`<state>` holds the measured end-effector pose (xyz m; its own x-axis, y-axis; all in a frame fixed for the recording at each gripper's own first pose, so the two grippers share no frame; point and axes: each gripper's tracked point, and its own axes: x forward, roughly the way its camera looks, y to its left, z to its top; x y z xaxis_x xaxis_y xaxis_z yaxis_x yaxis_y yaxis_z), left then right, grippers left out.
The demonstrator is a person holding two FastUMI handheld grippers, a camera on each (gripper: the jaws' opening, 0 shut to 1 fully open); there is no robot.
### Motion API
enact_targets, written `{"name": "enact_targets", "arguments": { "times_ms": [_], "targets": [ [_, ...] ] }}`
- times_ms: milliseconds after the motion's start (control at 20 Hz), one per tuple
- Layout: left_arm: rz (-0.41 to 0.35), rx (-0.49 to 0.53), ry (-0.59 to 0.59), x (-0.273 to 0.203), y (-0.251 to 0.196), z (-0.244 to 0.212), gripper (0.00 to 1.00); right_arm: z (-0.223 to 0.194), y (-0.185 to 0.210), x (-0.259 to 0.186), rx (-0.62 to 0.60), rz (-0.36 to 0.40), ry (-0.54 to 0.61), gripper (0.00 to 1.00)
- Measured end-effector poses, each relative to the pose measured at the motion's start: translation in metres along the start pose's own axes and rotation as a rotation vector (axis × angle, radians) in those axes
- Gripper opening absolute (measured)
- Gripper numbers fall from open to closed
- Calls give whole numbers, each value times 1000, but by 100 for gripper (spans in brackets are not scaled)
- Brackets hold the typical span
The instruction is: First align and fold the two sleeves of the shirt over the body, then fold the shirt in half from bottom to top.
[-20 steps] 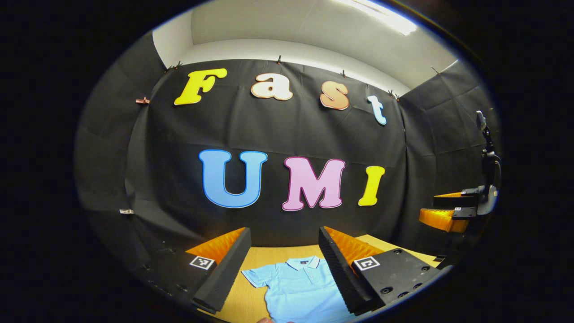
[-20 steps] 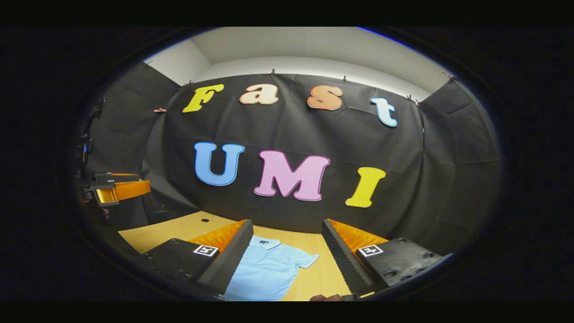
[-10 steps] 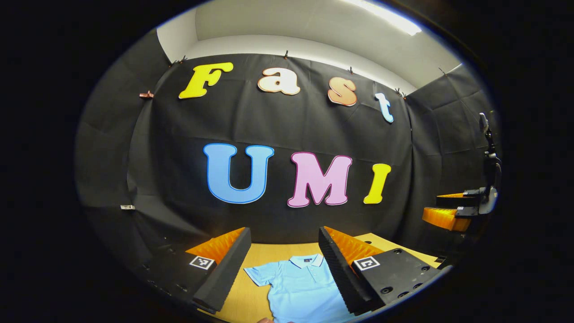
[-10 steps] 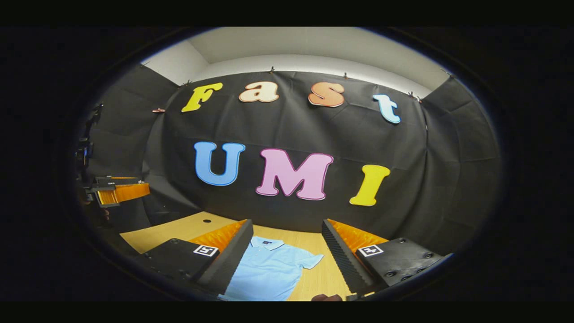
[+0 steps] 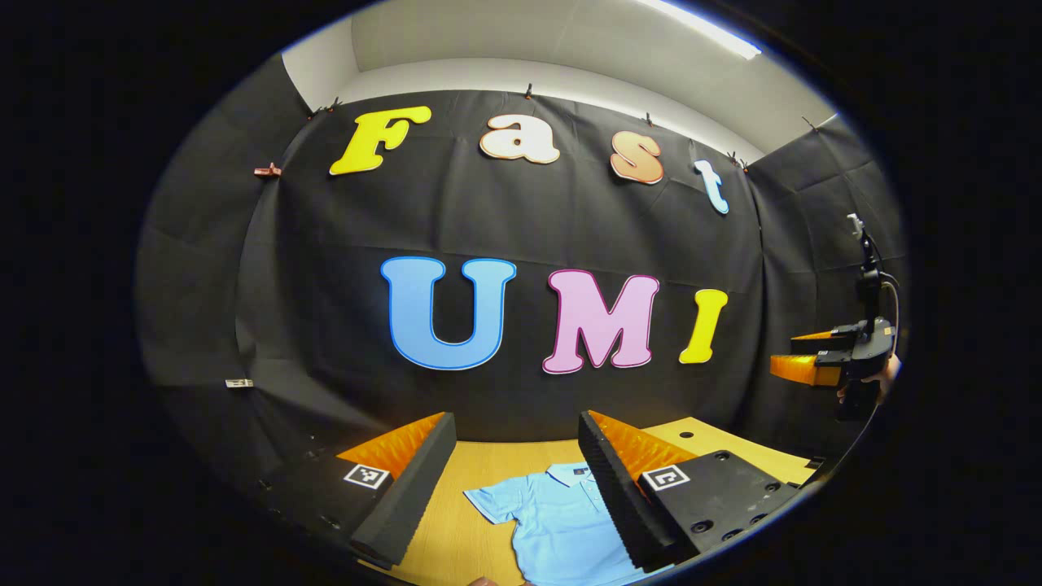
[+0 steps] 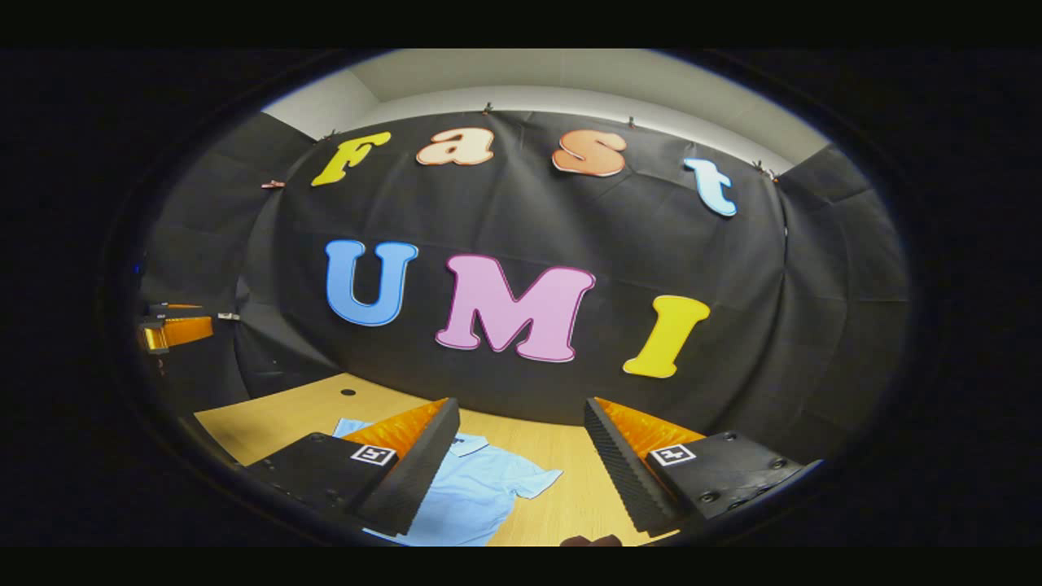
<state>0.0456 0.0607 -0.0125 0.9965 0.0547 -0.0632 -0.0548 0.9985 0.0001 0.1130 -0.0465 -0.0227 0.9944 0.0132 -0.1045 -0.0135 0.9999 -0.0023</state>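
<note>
Recording booth: black cloth wall [image 5: 521,236], wooden table [image 6: 277,415]

Dim booth, ceiling strip light [image 5: 700,28] glare, fisheye-bent edges, sharp focus
</note>
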Motion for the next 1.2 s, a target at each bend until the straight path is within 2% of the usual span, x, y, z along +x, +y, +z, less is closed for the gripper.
{"name": "enact_targets", "arguments": {
  "times_ms": [250, 450, 650, 900, 1200],
  "targets": [
    [14, -12, 60, 21, 2, -21, 97, -69, -16, 80, 53, 59, 169, 97],
    [37, 10, 91, 50, -1, -32, 97, -171, -32, 155, 64, 114, 363, 97],
    [118, 14, 188, 93, 3, -60, 97, -275, -52, 215, 114, 126, 551, 97],
    [184, -3, 278, 132, -9, -92, 97, -385, -65, 247, 172, 142, 747, 98],
    [184, 39, 346, 154, -29, -113, 97, -431, -62, 259, 214, 152, 830, 99]
  ]
}}
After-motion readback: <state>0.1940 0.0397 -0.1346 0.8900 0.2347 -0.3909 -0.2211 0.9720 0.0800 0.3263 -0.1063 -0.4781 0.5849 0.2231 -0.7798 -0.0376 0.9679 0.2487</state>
